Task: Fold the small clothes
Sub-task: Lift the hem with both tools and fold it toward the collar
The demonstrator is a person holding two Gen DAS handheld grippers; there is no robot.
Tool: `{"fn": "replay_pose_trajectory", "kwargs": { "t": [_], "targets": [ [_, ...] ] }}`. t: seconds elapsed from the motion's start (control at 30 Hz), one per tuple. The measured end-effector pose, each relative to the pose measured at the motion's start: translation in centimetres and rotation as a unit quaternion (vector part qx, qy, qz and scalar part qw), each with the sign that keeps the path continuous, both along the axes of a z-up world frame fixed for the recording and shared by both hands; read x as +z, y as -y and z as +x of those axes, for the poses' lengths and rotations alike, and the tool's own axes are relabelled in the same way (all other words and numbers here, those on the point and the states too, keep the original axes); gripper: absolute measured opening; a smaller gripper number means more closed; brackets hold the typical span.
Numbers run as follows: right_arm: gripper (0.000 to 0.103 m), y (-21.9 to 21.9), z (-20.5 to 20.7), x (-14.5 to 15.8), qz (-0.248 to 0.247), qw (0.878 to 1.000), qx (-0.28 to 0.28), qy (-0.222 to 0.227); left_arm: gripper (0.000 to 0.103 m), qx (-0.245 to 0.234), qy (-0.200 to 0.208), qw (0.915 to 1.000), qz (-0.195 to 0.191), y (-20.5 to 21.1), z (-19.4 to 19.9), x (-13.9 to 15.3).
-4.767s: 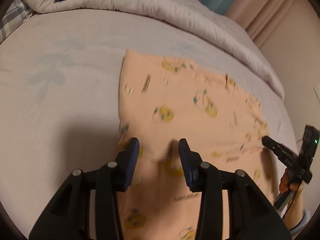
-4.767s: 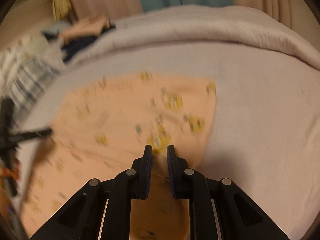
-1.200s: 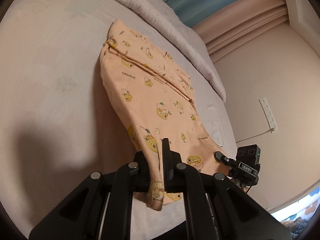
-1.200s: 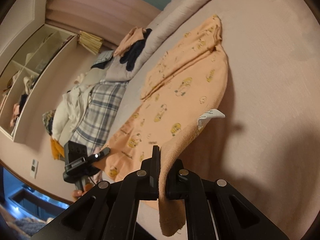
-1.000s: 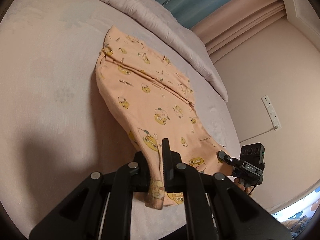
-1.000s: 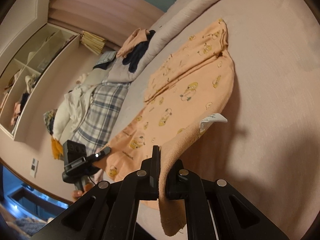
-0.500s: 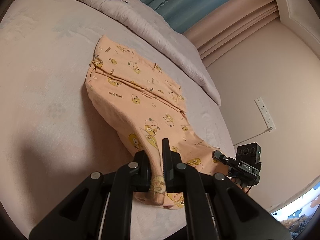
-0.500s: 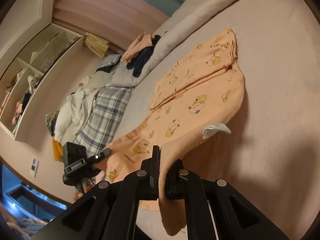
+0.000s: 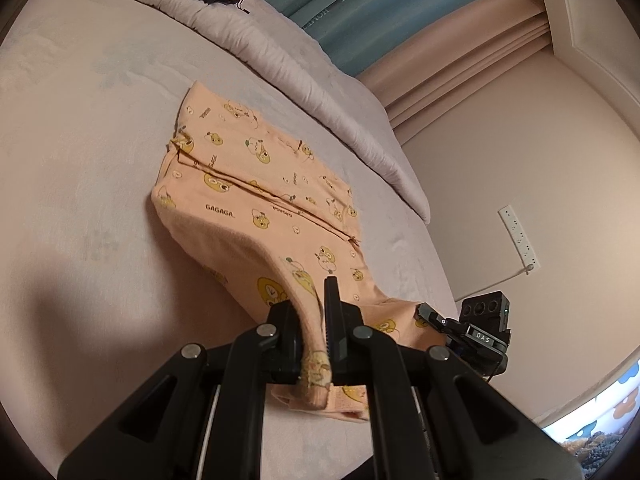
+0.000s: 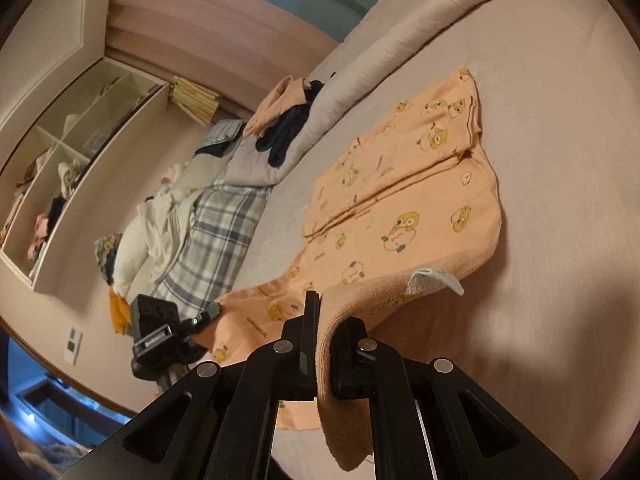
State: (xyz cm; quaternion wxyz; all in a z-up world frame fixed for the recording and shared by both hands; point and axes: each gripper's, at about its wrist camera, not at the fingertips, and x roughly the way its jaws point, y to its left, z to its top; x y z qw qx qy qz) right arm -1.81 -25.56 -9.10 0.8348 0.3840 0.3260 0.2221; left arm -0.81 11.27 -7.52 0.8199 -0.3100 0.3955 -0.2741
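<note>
A small peach garment (image 9: 256, 196) printed with yellow cartoon animals lies on the bed, its near edge lifted and folded over toward the far edge. My left gripper (image 9: 314, 312) is shut on one near corner of that raised edge. My right gripper (image 10: 326, 316) is shut on the other near corner, where the fabric hangs down past the jaws. A white care label (image 10: 434, 280) sticks out of the lifted fold. Each view shows the other gripper (image 9: 464, 326) (image 10: 180, 328) at the far end of the held edge. The garment (image 10: 404, 208) rests flat beyond the fold.
A rolled grey duvet (image 9: 280, 56) runs along the far side of the bed, with dark and peach clothes (image 10: 288, 120) piled on it. A plaid pillow (image 10: 212, 240) and white laundry lie left. Bare sheet (image 9: 80, 140) surrounds the garment. A wall with a power strip (image 9: 518, 236) stands right.
Both grippers have carried the held edge farther over the garment, so the fold has rolled toward the far edge. The garment now looks shorter in both views.
</note>
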Motion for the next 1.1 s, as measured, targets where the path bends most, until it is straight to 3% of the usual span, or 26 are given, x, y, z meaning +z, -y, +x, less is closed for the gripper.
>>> {"fn": "replay_pose_trajectory", "kwargs": {
  "t": [0.47,1.1],
  "targets": [
    [0.007,-0.4,0.3,0.5,-0.001,1.000,-0.018,0.005,0.005,0.002,0.009,0.9998,0.018,0.9,2.1,0.6],
    [0.007,-0.5,1.9,1.8,-0.006,0.999,-0.029,0.027,0.005,0.010,0.033,0.9994,0.008,0.9,5.2,2.1]
  ]
}}
